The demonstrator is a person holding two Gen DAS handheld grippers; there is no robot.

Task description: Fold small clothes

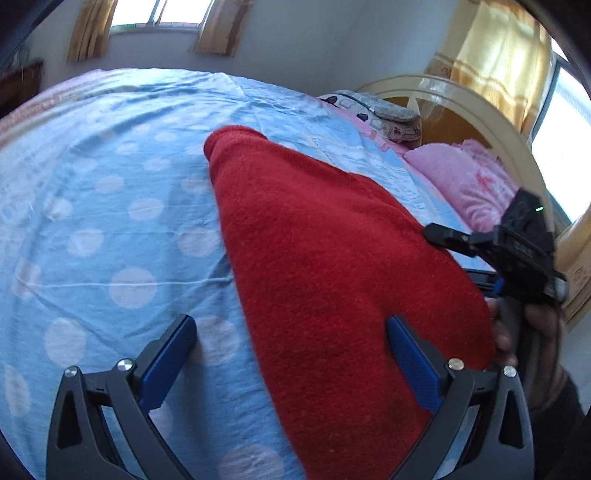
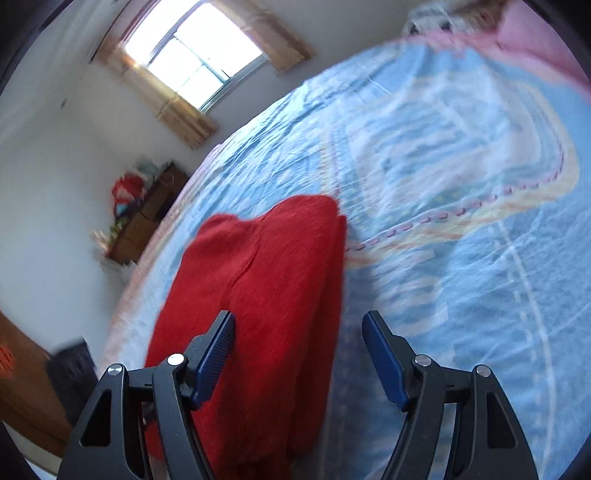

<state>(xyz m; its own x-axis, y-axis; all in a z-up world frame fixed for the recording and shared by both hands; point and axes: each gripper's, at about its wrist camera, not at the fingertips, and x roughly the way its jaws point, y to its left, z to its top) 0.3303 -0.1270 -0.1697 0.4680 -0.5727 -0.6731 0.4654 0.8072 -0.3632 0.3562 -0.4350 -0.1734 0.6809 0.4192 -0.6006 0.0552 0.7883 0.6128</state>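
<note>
A fuzzy red knitted garment [image 1: 332,266] lies folded into a long, narrow shape on a bed covered by a light blue sheet with pale polka dots [image 1: 110,206]. My left gripper [image 1: 291,339] hovers low over it with its blue-padded fingers [image 1: 168,362] spread wide: the left finger sits over bare sheet, the right finger over the red fabric's near part, and neither pinches anything. From my right wrist view, my right gripper [image 2: 299,336] also has its fingers spread apart, with the garment's right edge running between them; the left finger overlaps the red cloth and the right finger is over the sheet, gripping nothing. This view is blurred. In the left wrist view the right gripper appears at the far right edge of the garment, held by a hand [image 1: 535,332]. At the head of the bed sit a pink pillow [image 1: 465,181] and a cream curved headboard [image 1: 480,110]. Yellow curtains [image 1: 88,29] frame a bright window.
</note>
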